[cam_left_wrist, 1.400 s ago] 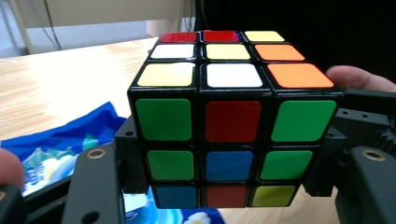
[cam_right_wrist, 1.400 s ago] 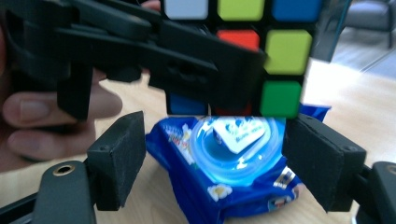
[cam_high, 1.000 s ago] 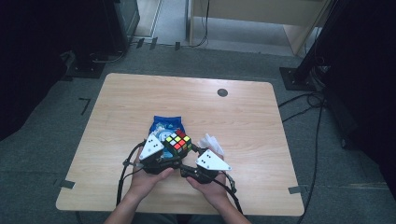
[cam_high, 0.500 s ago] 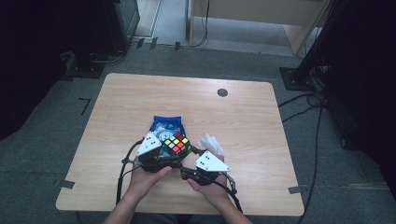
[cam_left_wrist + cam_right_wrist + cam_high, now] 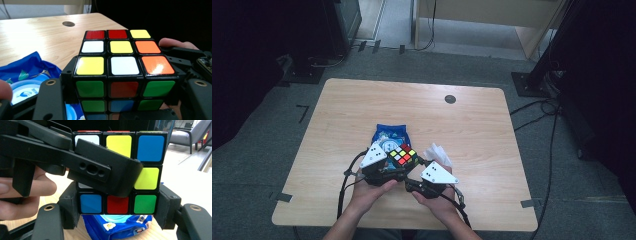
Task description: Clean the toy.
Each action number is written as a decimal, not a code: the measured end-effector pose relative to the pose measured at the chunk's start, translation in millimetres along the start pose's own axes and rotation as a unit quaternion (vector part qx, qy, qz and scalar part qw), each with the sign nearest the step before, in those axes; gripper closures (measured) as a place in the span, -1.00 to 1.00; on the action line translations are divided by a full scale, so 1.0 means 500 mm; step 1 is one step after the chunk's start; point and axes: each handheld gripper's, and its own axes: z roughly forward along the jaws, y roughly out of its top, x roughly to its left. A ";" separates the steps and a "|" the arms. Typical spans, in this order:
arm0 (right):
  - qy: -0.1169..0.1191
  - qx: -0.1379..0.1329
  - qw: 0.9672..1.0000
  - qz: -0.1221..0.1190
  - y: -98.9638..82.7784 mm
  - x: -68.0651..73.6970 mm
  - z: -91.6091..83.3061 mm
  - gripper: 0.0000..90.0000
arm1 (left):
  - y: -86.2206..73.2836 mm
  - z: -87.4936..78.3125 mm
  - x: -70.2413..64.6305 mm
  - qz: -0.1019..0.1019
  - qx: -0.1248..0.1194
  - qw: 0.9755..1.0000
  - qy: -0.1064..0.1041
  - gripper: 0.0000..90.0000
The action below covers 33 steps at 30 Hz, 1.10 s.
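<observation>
Cube (image 5: 402, 155) clamped btwn both grippers' jaws.

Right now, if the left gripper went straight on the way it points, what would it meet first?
Nothing new: the left gripper already grips the multicoloured puzzle cube. Past it, probably the right gripper and the bare light wooden table; depth is unclear.

Both units: left gripper (image 5: 388, 167) and right gripper (image 5: 416, 176) w/ black bodies, grey three-cornered top plates, black trailing cables, brass-ringed screw holes on black jaws; forearms bare, no sleeves.
</observation>
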 end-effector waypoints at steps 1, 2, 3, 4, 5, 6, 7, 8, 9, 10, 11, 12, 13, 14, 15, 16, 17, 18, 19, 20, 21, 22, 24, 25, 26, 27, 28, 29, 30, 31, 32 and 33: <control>0.004 0.004 1.000 0.000 0.002 -0.002 -0.001 -0.23 | 0.001 -0.002 0.002 -0.002 -0.002 1.000 -0.004 -0.28; 0.007 0.005 1.000 0.001 0.003 -0.003 -0.002 -0.23 | 0.002 -0.005 0.004 -0.006 -0.007 1.000 -0.012 -0.31; 0.010 0.008 1.000 0.004 0.003 -0.006 -0.004 -0.23 | 0.005 -0.010 0.007 -0.008 -0.011 1.000 -0.019 -0.36; 0.010 0.014 1.000 0.004 0.004 -0.011 -0.005 -0.23 | 0.006 -0.012 0.008 -0.008 -0.013 1.000 -0.020 -0.46; 0.010 0.017 1.000 0.007 0.004 -0.015 -0.007 -0.23 | 0.008 -0.017 0.011 -0.004 -0.014 1.000 -0.022 -0.50; 0.012 0.020 1.000 0.010 0.004 -0.022 -0.009 -0.23 | 0.010 -0.022 0.013 -0.001 -0.016 1.000 -0.027 -0.53; 0.011 0.024 1.000 0.014 0.005 -0.030 -0.011 -0.23 | 0.011 -0.027 0.017 0.003 -0.018 0.999 -0.029 -0.55; 0.013 0.028 0.999 0.019 0.007 -0.038 -0.014 -0.23 | 0.012 -0.031 0.020 0.005 -0.022 0.999 -0.031 -0.57; 0.013 0.031 0.999 0.024 0.009 -0.047 -0.016 -0.23 | 0.013 -0.035 0.024 0.007 -0.025 0.999 -0.032 -0.58; 0.016 0.034 0.999 0.030 0.012 -0.058 -0.019 -0.23 | 0.012 -0.038 0.029 0.008 -0.027 0.999 -0.033 -0.60; 0.020 0.038 0.998 0.037 0.014 -0.068 -0.021 -0.23 | 0.010 -0.039 0.033 0.014 -0.028 0.999 -0.032 -0.61; 0.024 0.042 0.998 0.042 0.017 -0.079 -0.023 -0.23 | 0.007 -0.039 0.038 0.028 -0.021 0.999 -0.021 -0.62; 0.026 0.047 0.997 0.048 0.021 -0.090 -0.027 -0.23 | 0.003 -0.037 0.040 0.037 -0.016 0.999 -0.013 -0.63; 0.027 0.046 0.997 0.050 0.023 -0.097 -0.030 -0.23 | -0.002 -0.035 0.043 0.046 -0.009 0.999 -0.006 -0.64; 0.028 0.045 0.997 0.057 0.026 -0.106 -0.035 -0.23 | -0.006 -0.033 0.046 0.052 -0.005 0.999 -0.004 -0.65; 0.032 0.044 0.996 0.065 0.029 -0.113 -0.039 -0.23 | -0.011 -0.031 0.048 0.061 -0.001 0.998 0.002 -0.65; 0.034 0.045 0.996 0.066 0.032 -0.119 -0.042 -0.23 | -0.014 -0.027 0.049 0.071 0.003 0.997 0.011 -0.65; 0.039 0.048 0.996 0.069 0.035 -0.125 -0.043 -0.23 | -0.017 -0.024 0.048 0.084 0.008 0.996 0.019 -0.65; 0.052 0.057 0.994 0.073 0.038 -0.129 -0.044 -0.23 | -0.021 -0.021 0.045 0.096 0.012 0.995 0.024 -0.65; 0.060 0.060 0.994 0.071 0.040 -0.131 -0.044 -0.23 | -0.024 -0.017 0.043 0.111 0.017 0.993 0.028 -0.65; 0.064 0.064 0.993 0.070 0.042 -0.131 -0.045 -0.23 | -0.028 -0.012 0.039 0.124 0.022 0.992 0.033 -0.65; 0.070 0.071 0.992 0.073 0.044 -0.131 -0.045 -0.23 | -0.034 -0.006 0.033 0.145 0.031 0.988 0.042 -0.65; 0.080 0.075 0.991 0.082 0.048 -0.130 -0.044 -0.23 | -0.039 0.000 0.028 0.162 0.036 0.985 0.048 -0.64; 0.083 0.075 0.990 0.087 0.050 -0.130 -0.043 -0.23 | -0.042 0.003 0.025 0.170 0.037 0.983 0.054 -0.64; 0.086 0.078 0.989 0.089 0.051 -0.130 -0.043 -0.23 | -0.044 0.005 0.022 0.185 0.038 0.980 0.059 -0.63; 0.090 0.081 0.988 0.093 0.052 -0.129 -0.042 -0.23 | -0.045 0.006 0.020 0.194 0.037 0.978 0.063 -0.63; 0.095 0.088 0.987 0.099 0.053 -0.128 -0.041 -0.23 | -0.046 0.006 0.019 0.200 0.036 0.977 0.066 -0.62; 0.098 0.091 0.986 0.100 0.053 -0.128 -0.040 -0.23 | -0.047 0.007 0.017 0.208 0.034 0.975 0.069 -0.58; 0.101 0.095 0.985 0.103 0.052 -0.126 -0.038 -0.23 | -0.049 0.008 0.015 0.214 0.034 0.974 0.070 -0.57; 0.105 0.099 0.984 0.106 0.052 -0.126 -0.036 -0.23 | -0.050 0.009 0.014 0.219 0.034 0.972 0.073 -0.57; 0.109 0.103 0.983 0.110 0.051 -0.125 -0.034 -0.23 | -0.051 0.009 0.013 0.224 0.035 0.971 0.075 -0.57; 0.112 0.107 0.981 0.114 0.050 -0.123 -0.031 -0.23 | -0.051 0.010 0.012 0.227 0.034 0.970 0.076 -0.57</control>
